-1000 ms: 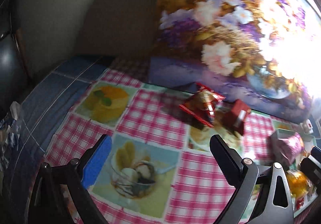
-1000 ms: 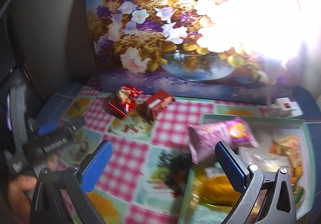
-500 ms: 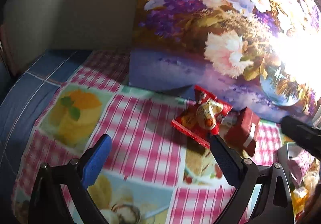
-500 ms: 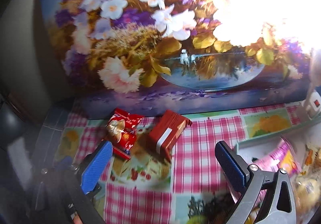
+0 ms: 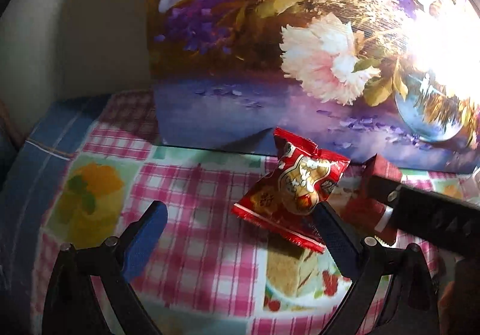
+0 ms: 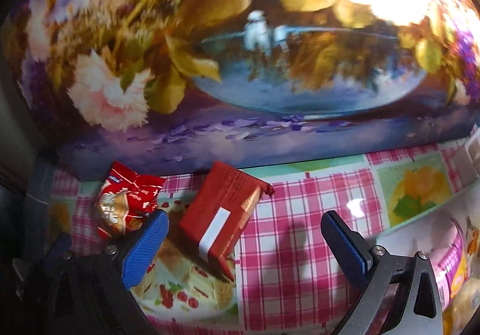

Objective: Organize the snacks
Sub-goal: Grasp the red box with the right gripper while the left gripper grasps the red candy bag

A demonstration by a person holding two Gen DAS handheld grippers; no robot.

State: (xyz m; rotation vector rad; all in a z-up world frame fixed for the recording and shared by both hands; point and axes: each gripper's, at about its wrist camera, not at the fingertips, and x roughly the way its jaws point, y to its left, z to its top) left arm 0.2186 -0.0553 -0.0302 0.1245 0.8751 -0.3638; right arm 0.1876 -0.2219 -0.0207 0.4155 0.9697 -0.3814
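1. Checked cloth covers the table (image 5: pixel 195 185), backed by a flower painting (image 6: pixel 240 65).
2. Red snack packet (image 5: pixel 295 185) and red box (image 6: pixel 220 215) lie beside each other – near the painting.
3. Left gripper (image 5: pixel 240 233) and right gripper (image 6: pixel 244 242) are held with jaws spread – nothing gripped.

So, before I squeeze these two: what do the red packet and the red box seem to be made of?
Red packet: apparently thin glossy plastic film, judging by its crinkles, shiny highlights and crimped, serrated end seam. Red box: probably matte printed cardboard, with flat faces, sharp folded edges and a torn-looking top flap.
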